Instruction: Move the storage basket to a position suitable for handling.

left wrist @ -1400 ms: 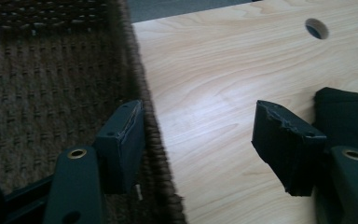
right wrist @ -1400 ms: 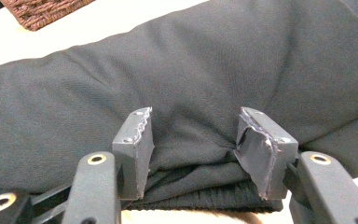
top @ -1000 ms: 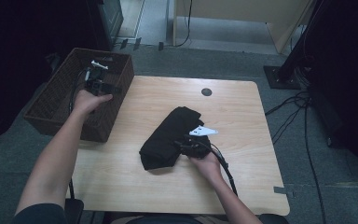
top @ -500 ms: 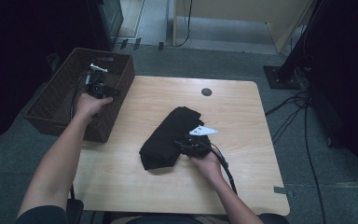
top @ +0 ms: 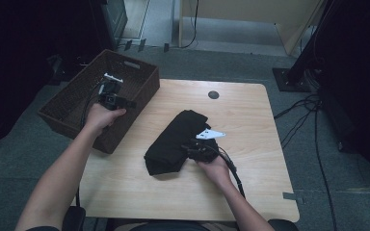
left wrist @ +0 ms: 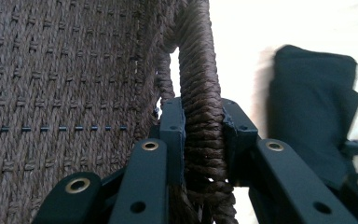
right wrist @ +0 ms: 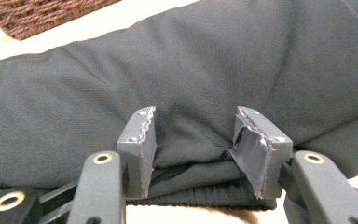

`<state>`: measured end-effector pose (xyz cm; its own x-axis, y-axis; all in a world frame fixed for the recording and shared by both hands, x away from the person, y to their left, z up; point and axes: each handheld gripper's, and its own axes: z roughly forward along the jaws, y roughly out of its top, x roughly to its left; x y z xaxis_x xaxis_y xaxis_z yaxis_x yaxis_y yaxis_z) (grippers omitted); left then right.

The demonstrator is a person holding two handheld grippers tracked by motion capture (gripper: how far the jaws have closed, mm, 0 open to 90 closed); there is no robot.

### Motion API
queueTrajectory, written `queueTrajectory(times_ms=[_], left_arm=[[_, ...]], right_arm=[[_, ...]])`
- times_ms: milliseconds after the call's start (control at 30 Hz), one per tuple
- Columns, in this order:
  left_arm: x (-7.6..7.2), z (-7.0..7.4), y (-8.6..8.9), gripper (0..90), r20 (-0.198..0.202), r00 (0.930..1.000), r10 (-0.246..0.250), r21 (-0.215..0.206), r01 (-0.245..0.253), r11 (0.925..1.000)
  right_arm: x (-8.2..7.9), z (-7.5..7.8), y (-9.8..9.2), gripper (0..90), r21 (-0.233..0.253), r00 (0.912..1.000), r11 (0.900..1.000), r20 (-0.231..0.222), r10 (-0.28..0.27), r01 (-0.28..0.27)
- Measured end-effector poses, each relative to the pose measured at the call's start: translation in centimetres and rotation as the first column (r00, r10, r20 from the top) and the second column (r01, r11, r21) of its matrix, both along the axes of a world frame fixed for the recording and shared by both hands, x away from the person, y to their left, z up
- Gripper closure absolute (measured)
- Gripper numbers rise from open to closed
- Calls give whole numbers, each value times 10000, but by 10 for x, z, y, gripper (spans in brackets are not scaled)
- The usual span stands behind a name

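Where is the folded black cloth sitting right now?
In the high view the folded black cloth lies near the middle of the light wooden table, right of the brown woven basket; the right gripper has its jaws around the cloth's near edge.

The right gripper (right wrist: 193, 149) has its two jaws set around a fold of dark folded cloth (right wrist: 205, 79). A corner of a brown woven basket (right wrist: 42, 14) sits at top left.

High view overhead; tongs cameras close; all share black cloth (top: 178, 142).
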<state>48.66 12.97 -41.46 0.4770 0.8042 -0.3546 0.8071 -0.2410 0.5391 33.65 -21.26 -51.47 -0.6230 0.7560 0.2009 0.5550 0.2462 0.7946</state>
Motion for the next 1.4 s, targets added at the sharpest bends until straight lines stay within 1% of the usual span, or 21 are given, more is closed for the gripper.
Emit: queueTrajectory(times_ms=[333,400,467,500,567,633,667,733,800,833,867,900,933,1033,1067,1100,1133,1200,1233,1333,1400], left_arm=[[-17,1,-21,746,78,9983,-577,205,575,9981],[-23,1,-29,746,192,9969,-767,414,758,9963],[-24,1,-32,746,199,9965,-806,426,797,9959],[-26,1,-34,745,115,9968,-794,239,791,9966],[-27,0,-35,743,140,9963,-846,172,843,9963],[-29,0,-36,741,217,9956,-910,255,904,9956],[-28,0,-36,741,198,9958,-897,213,893,9958],[-28,0,-35,719,261,9960,-857,19,856,9963],[-31,5,-36,661,601,9941,-908,38,907,9959],[-32,6,-37,633,654,9937,-912,89,908,9958],[-35,9,-39,618,823,9918,-981,263,962,9950],[-36,12,-41,566,962,9900,-1035,367,1004,9943],[-38,15,-42,566,1085,9883,-1076,447,1033,9936],[-43,23,-46,501,1352,9848,-1090,547,1025,9932],[-44,25,-46,501,1478,9822,-1160,612,1080,9923],[-47,29,-47,498,1595,9810,-1100,537,1027,9933],[-48,31,-47,479,1632,9810,-1049,489,981,9940],[-51,34,-48,492,1569,9802,-1207,217,1188,9927],[-54,36,-51,492,1616,9782,-1307,219,1288,9914],[-62,40,-63,474,1849,9659,-1813,305,1788,9834],[-64,38,-70,454,1773,9634,-2010,402,1970,9796]], right_arm=[[0,0,0,491,19,10000,10000,-23,5,-5],[0,0,0,491,21,10000,10000,-25,4,-4],[0,0,0,491,21,10000,10000,-18,0,0],[0,0,0,491,21,10000,10000,2,-12,12],[0,0,0,491,35,10000,10000,-3,-1,1],[0,0,0,491,42,10000,10000,6,-10,10],[0,0,0,491,42,10000,10000,6,-10,10],[0,0,0,491,40,10000,10000,12,-11,11],[0,0,0,491,46,10000,10000,8,-9,9],[0,0,0,491,46,10000,10000,25,-19,19],[0,0,0,491,44,10000,10000,21,-11,11],[0,-1,-1,493,55,10000,10000,8,-2,2],[0,-1,-1,493,55,10000,10000,8,-2,2],[0,0,0,493,45,10000,10000,18,-2,1],[0,0,0,493,45,10000,10000,18,-2,1],[0,0,0,493,52,10000,10000,14,-7,7],[0,0,0,493,50,10000,10000,15,-14,13],[0,0,0,493,50,10000,10000,17,-14,14],[0,0,0,493,44,10000,10000,14,-7,7],[0,0,-1,493,41,10000,10000,-5,12,-12],[0,0,-1,493,46,10000,10000,-11,30,-30]])
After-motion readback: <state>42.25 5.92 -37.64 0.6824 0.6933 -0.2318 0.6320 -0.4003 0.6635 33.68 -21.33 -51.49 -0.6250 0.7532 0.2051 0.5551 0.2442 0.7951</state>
